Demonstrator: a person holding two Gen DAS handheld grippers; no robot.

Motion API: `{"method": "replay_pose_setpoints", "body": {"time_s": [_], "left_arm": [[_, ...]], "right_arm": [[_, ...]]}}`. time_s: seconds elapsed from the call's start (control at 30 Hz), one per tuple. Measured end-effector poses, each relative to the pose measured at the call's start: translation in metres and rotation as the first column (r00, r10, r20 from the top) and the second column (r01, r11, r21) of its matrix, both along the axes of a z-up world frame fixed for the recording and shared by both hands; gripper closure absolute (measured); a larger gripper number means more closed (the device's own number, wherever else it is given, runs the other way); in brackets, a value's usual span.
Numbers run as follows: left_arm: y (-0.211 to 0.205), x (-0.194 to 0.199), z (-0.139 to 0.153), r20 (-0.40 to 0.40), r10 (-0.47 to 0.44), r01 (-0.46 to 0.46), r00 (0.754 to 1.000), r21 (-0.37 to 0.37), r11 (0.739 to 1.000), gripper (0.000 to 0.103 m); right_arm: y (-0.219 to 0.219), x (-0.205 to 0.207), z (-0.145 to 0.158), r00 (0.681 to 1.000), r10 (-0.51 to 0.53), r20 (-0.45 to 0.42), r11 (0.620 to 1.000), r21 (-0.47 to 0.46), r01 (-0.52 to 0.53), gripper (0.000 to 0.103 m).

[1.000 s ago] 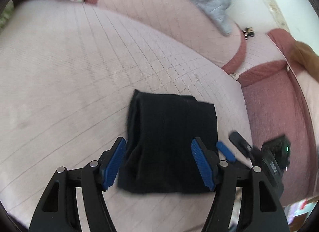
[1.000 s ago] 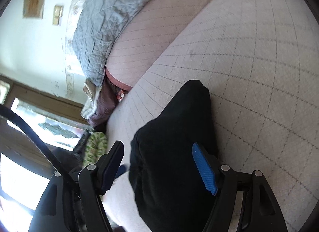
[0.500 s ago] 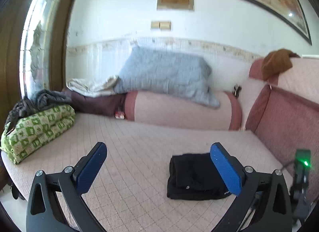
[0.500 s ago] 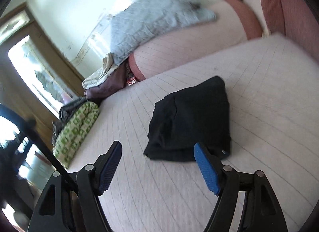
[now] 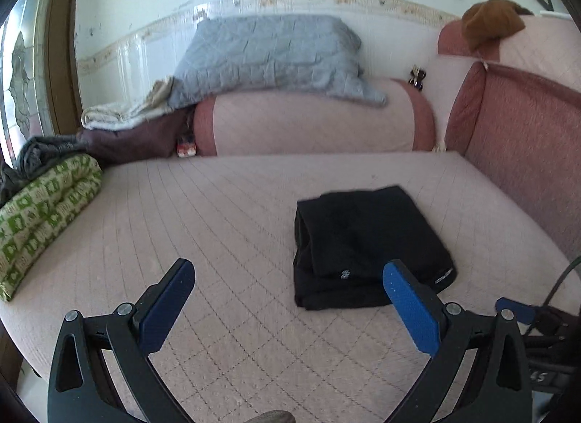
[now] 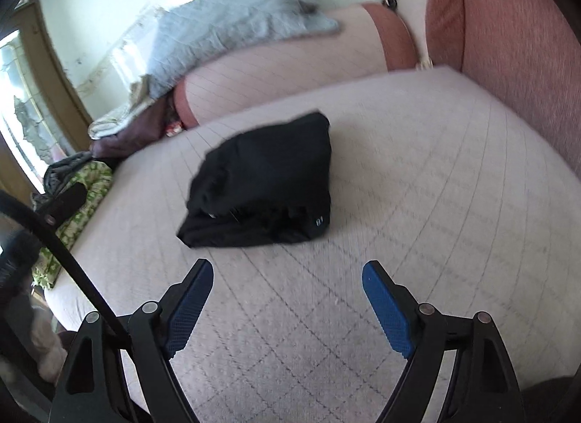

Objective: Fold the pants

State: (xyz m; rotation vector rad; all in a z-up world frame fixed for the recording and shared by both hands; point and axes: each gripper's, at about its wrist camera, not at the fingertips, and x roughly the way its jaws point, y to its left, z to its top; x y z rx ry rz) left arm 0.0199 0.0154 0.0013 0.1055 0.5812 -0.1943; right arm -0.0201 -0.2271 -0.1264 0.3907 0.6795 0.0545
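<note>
The black pants [image 5: 366, 245] lie folded into a compact rectangle on the pink quilted sofa seat [image 5: 218, 226]. They also show in the right wrist view [image 6: 265, 183], ahead and left of centre. My left gripper [image 5: 290, 295] is open and empty, held above the seat near the front edge, with its right pad just in front of the pants. My right gripper [image 6: 287, 299] is open and empty, behind the pants and apart from them. Neither gripper touches the cloth.
A pink bolster [image 5: 312, 121] with a grey quilt [image 5: 268, 52] on it lies along the back. A green patterned bundle [image 5: 40, 219] sits at the left end. A red back cushion [image 5: 526, 146] stands at the right. A cable and the other gripper [image 5: 544, 317] are at the lower right.
Both grippers have lifted off and drawn back from the folded pants, tilting up so the whole sofa is in view. The pants stay where they lay.
</note>
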Motion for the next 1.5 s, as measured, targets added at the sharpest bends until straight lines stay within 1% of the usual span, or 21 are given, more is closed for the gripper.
{"method": "replay_pose_setpoints", "body": {"time_s": [0.1, 0.23, 0.37, 0.43, 0.53, 0.7, 0.87, 1.0, 1.3, 1.5], "left_arm": [[0.010, 0.008, -0.022, -0.032, 0.020, -0.020, 0.999, -0.008, 1.000, 0.000], [0.021, 0.019, -0.043, -0.082, 0.046, -0.046, 0.996, -0.005, 0.999, 0.000], [0.027, 0.025, -0.050, -0.127, 0.047, -0.053, 0.991, -0.042, 0.998, 0.000], [0.029, 0.029, -0.053, -0.147, 0.049, -0.056, 0.988, -0.048, 0.997, 0.000], [0.028, 0.031, -0.059, -0.185, 0.052, -0.061, 0.981, -0.046, 0.997, 0.000], [0.020, 0.029, -0.070, -0.219, 0.038, -0.045, 0.975, -0.027, 0.999, 0.000], [0.010, 0.024, -0.076, -0.233, 0.024, -0.026, 0.972, -0.004, 1.000, 0.000], [0.009, 0.024, -0.078, -0.242, 0.020, -0.022, 0.970, -0.002, 1.000, 0.000], [0.021, 0.031, -0.081, -0.297, 0.018, -0.037, 0.955, -0.059, 0.998, 0.000], [0.023, 0.032, -0.081, -0.301, 0.018, -0.038, 0.954, -0.063, 0.997, 0.000]], "right_arm": [[0.006, 0.007, -0.007, 1.000, -0.008, -0.022, 0.999, -0.047, 0.007, 0.015], [0.013, 0.011, -0.012, 0.999, -0.027, -0.028, 0.995, -0.100, 0.024, 0.015], [0.017, 0.019, -0.019, 0.998, -0.039, -0.044, 0.993, -0.117, 0.034, 0.015], [0.020, 0.023, -0.022, 0.998, -0.039, -0.055, 0.991, -0.127, 0.032, 0.015], [0.024, 0.026, -0.026, 0.997, -0.025, -0.072, 0.990, -0.139, 0.015, 0.015], [0.030, 0.027, -0.029, 0.996, -0.001, -0.088, 0.988, -0.153, -0.012, 0.015], [0.032, 0.026, -0.031, 0.995, 0.009, -0.099, 0.987, -0.159, -0.025, 0.015], [0.032, 0.025, -0.032, 0.994, 0.006, -0.108, 0.988, -0.155, -0.023, 0.015], [0.034, 0.026, -0.033, 0.994, 0.005, -0.112, 0.985, -0.169, -0.024, 0.014], [0.035, 0.028, -0.034, 0.994, 0.009, -0.113, 0.982, -0.185, -0.030, 0.012]]}}
